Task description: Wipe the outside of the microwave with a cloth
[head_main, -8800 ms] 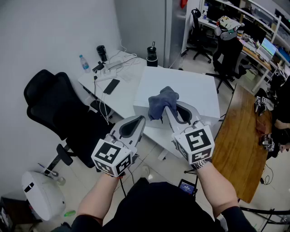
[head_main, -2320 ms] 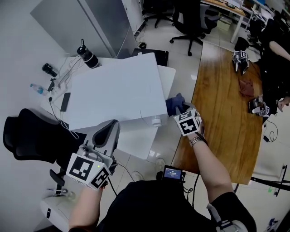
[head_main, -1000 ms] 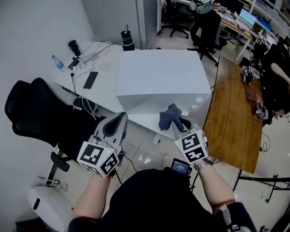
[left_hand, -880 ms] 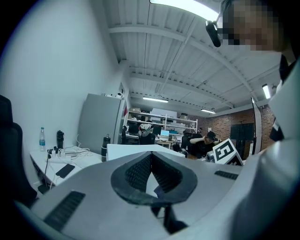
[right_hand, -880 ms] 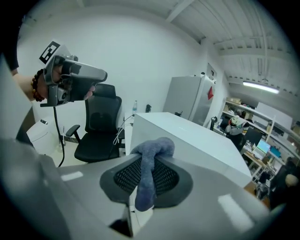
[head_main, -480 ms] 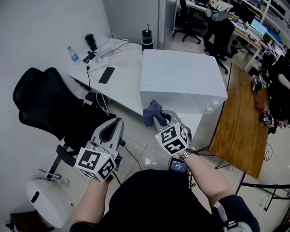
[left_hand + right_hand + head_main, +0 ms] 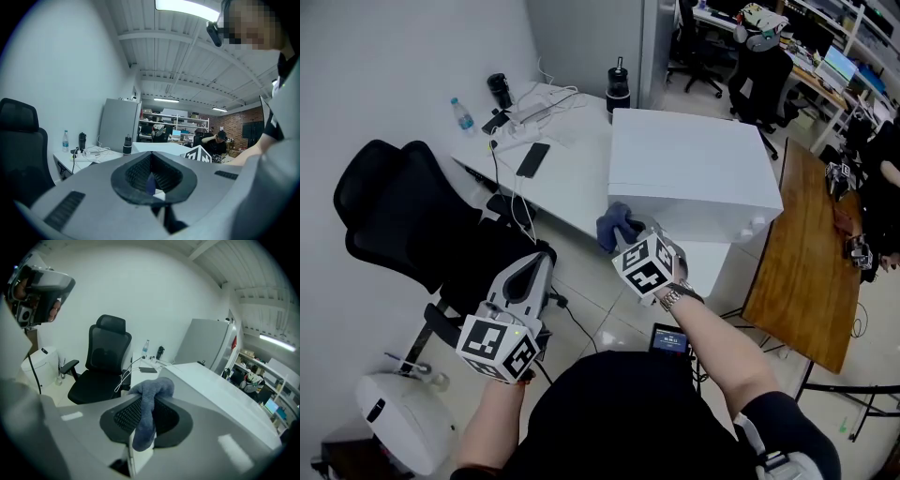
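Head view: right gripper [image 7: 624,236] reaches forward toward the near left corner of the white microwave [image 7: 694,173], which sits on a white worktop [image 7: 558,183]. Jaws clamped on a grey-blue cloth [image 7: 614,223]; the cloth bunches above the jaw tips, just beside the microwave's left face. Contact with the casing cannot be made out. Right gripper view: cloth runs down between the two jaws and folds over their tips, with the microwave's flat white top stretching away to the right. Left gripper [image 7: 534,267] held low and to the left, well apart from the microwave, above a black office chair [image 7: 403,216]. Left gripper view: jaws together, nothing between them. On the worktop's far end: a phone [image 7: 532,159], a water bottle [image 7: 462,114], white cables. A dark flask [image 7: 619,94] stands behind the microwave. Wooden table [image 7: 811,253] at right.
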Motion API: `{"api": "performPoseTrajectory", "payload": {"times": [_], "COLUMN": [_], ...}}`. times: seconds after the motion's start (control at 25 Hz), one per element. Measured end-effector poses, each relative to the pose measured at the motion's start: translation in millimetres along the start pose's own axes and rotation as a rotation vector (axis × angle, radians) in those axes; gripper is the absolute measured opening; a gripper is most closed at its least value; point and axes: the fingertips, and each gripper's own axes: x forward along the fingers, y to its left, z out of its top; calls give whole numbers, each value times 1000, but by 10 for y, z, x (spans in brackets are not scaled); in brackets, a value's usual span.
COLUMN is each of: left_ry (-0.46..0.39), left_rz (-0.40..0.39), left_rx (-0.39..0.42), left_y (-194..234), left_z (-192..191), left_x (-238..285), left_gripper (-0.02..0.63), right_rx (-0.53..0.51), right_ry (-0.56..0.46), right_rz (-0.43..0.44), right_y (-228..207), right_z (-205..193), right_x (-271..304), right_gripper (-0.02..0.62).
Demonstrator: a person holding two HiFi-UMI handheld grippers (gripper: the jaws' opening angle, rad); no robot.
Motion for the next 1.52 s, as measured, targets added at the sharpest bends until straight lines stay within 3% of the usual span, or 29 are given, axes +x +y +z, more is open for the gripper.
{"api": "performPoseTrajectory", "payload": {"times": [0.6,1.52], "left_ry": [28,73], "left_rz": [-39,-164], "left_rx": [-2,15], "left_y": [-79,-1265], "left_z": [-50,-93], "left_x": [230,998], "left_gripper": [5,5], "right_rx": [71,197], "right_ry": [62,136], "right_rz": [-96,-256], "right_y": [-476,-1658], "right_z": [-368,-1529], "right_x": [21,-956], "right_gripper": [52,52]}}
